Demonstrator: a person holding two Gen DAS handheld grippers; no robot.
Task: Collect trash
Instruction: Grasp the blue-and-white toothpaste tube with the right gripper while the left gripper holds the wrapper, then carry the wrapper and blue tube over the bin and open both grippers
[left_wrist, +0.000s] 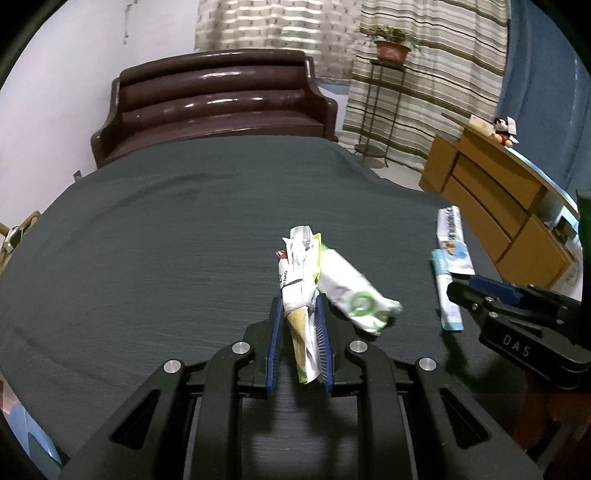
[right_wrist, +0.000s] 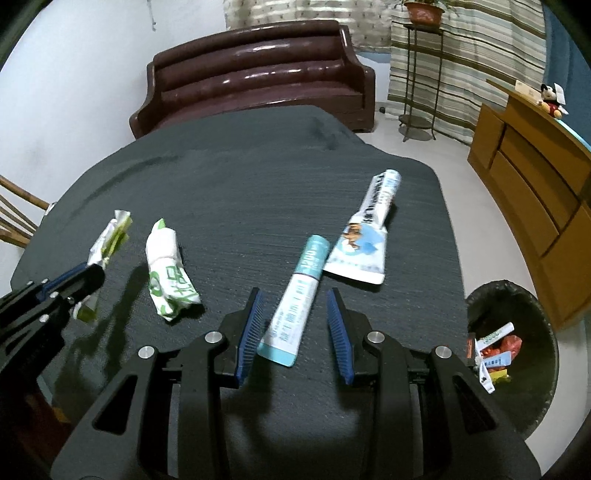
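Clamped between the blue pads of the left hand-held gripper (left_wrist: 300, 314) is a crumpled wrapper (left_wrist: 295, 273), lifted above the dark desk (left_wrist: 147, 240). Right hand-held gripper (right_wrist: 293, 325) stands partly open around a teal tube (right_wrist: 295, 302) lying flat, not yet gripped. Judging by the bin (right_wrist: 517, 295) at the right, carry the wrapper well over its rim before releasing, keeping clear of the other hand

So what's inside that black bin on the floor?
The bin holds wrappers: a red packet, some white and blue ones, a bit of yellow. The right gripper's arm covers its near left side, and anything under the top layer is hidden.
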